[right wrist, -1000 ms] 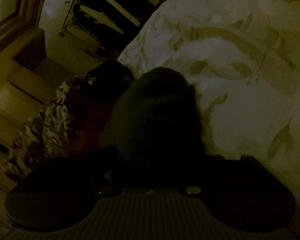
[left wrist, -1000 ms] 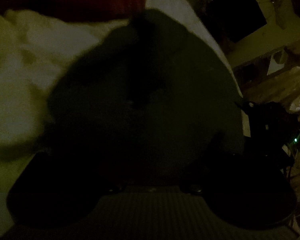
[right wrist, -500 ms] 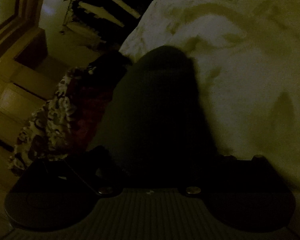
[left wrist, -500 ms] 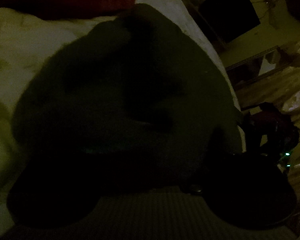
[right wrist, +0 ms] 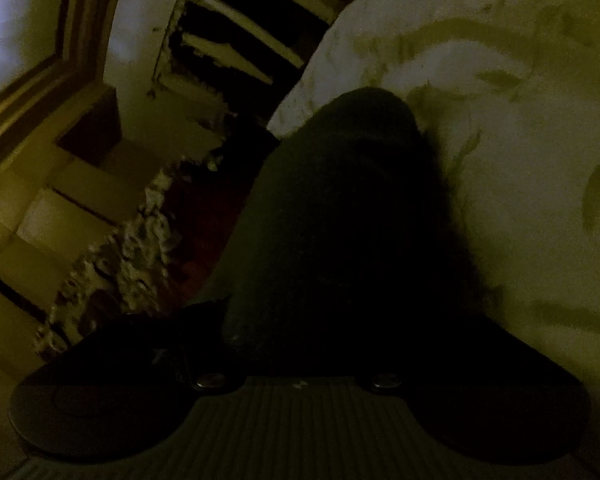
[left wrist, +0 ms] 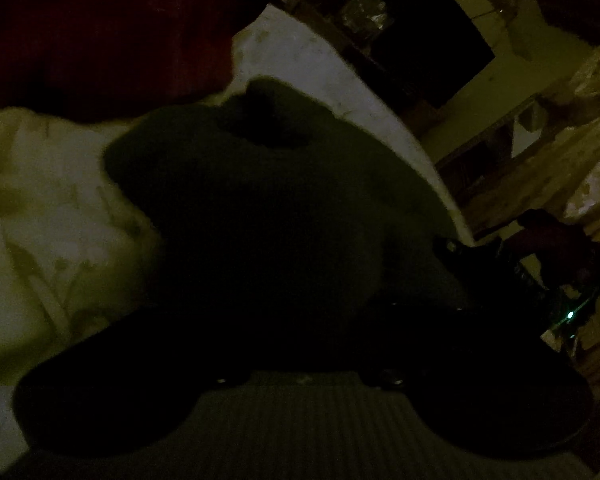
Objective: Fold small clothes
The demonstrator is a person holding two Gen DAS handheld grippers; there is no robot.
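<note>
The scene is very dark. A dark garment (left wrist: pixel 280 208) lies on a pale leaf-patterned bedspread (left wrist: pixel 40 200) and fills the middle of the left wrist view. My left gripper (left wrist: pixel 300 288) sits at the garment's near edge with its jaws closing. The cloth lies between them and hides the fingertips. In the right wrist view the same dark garment (right wrist: pixel 352 200) stretches away over the bedspread (right wrist: pixel 520 120). My right gripper (right wrist: pixel 340 304) stands wide around its near end, jaws starting to close. No pad visibly presses the cloth.
A dark red cover (left wrist: pixel 100 32) lies at the back of the bed. A dark device with a green light (left wrist: pixel 570 314) sits past the bed's right edge. A patterned rug (right wrist: pixel 132 248), wooden drawers (right wrist: pixel 40 200) and a shelf (right wrist: pixel 240 40) lie left of the bed.
In the left wrist view the garment has shrunk back and bunched, showing more bedspread on the left. The right wrist view has crept closer along the garment.
</note>
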